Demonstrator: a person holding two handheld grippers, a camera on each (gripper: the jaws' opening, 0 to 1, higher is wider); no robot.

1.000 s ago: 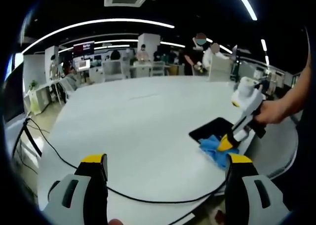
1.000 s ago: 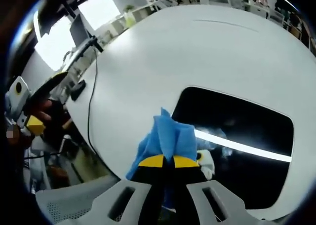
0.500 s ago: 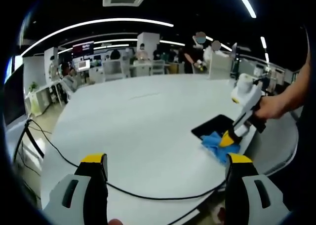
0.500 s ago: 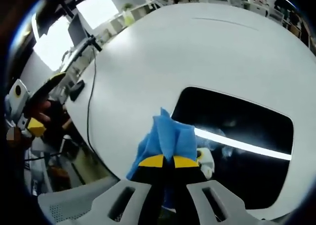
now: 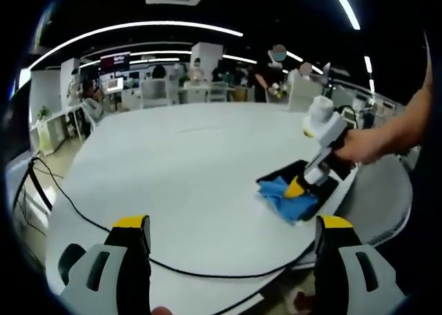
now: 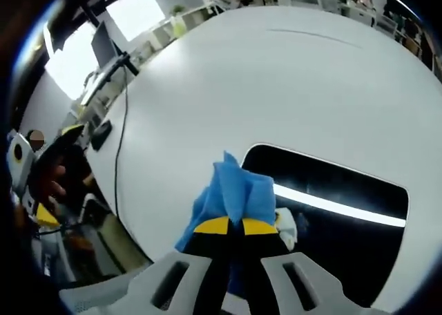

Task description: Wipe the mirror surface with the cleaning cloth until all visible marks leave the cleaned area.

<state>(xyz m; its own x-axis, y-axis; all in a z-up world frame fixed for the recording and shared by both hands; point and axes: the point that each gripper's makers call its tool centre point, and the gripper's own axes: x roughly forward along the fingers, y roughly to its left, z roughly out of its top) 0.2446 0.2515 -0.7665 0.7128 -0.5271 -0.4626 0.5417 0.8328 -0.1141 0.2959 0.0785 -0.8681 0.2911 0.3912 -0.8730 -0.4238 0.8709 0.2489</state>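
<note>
One cloth (image 6: pixel 237 191) touching mirror (image 6: pixel 331 211).

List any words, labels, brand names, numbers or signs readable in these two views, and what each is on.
No text can be read in either view.
Wall screen at the far end of the room in the left gripper view: bright marks, too small and blurred to read.
Cleaning cloth, mirror, table, left gripper and right gripper: no lettering seen.

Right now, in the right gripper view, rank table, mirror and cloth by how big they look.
1. White table, largest.
2. Mirror.
3. Blue cloth, smallest, though it sits nearest the camera, clamped in the right gripper, so it looks bigger than it is.
</note>
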